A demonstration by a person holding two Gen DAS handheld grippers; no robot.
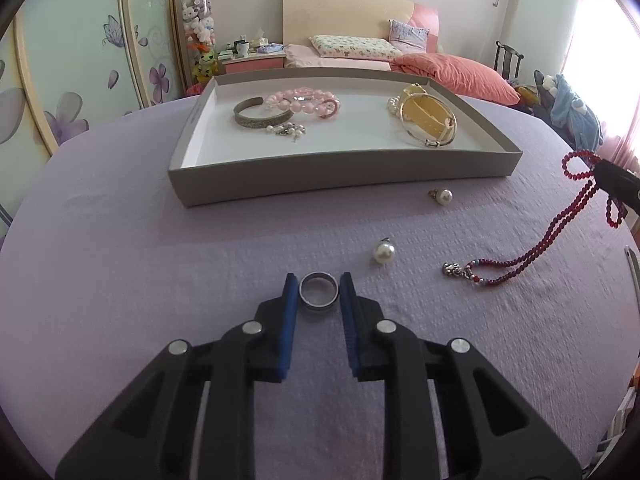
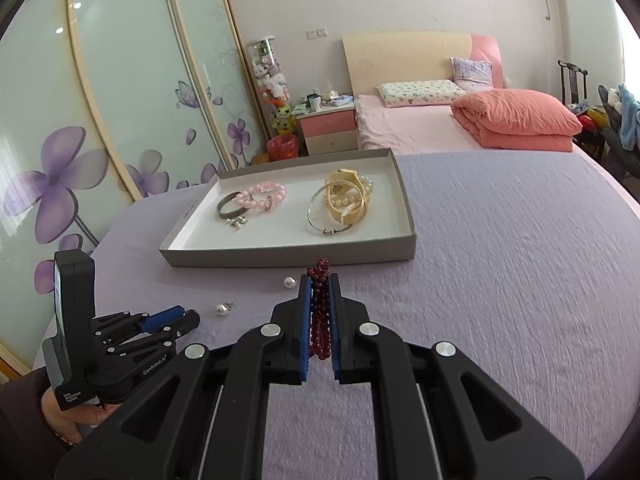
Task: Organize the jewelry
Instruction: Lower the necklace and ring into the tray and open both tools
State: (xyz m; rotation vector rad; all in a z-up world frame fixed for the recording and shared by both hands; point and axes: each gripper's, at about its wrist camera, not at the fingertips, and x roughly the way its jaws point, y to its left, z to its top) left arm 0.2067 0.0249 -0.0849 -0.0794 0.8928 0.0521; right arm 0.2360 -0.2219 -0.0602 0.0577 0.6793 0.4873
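Gleaming silver ring [image 1: 319,291], wide band, flat on cloth

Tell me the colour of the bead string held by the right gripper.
Dark red; the bead string shows best in the right wrist view, clamped between the blue fingers.

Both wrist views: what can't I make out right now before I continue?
- Ring, left wrist view: contact with the left gripper fingers unclear.
- Red bead strand, right wrist view: lower end hidden below the right gripper.
- Small charms in the tray: too small to identify.
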